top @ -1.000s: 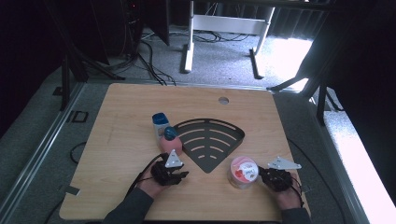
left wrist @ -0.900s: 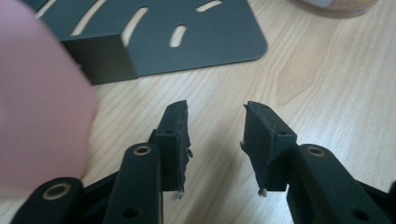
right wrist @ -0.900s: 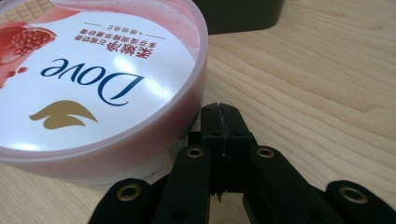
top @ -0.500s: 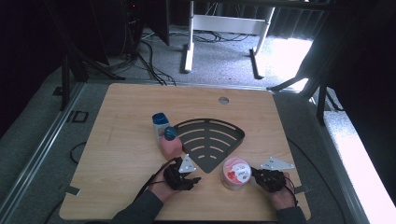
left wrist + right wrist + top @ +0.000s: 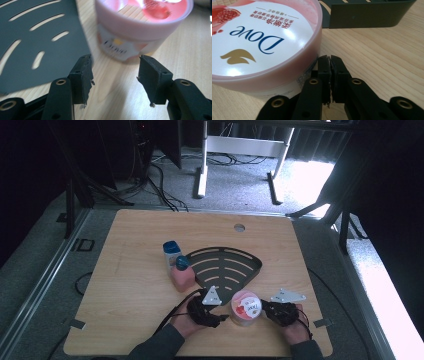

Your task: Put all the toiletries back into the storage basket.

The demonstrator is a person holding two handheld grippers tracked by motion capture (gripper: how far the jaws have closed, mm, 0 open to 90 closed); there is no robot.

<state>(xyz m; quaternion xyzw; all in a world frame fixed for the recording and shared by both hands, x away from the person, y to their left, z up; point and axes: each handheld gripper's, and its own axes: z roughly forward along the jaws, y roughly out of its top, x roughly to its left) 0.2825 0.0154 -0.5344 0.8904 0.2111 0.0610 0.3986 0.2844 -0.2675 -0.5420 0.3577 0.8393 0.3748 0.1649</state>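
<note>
Dove tub stands on the counter at the black tray's six o'clock. It looks rigid, light, slick-sided; take it across the wall below the lid. Left gripper has just been opening, empty; right gripper is closed, nudging its wall.

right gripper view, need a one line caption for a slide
Shut right gripper pressed against the side of a pink Dove tub on the wooden table, beside the black slotted tray.
</note>
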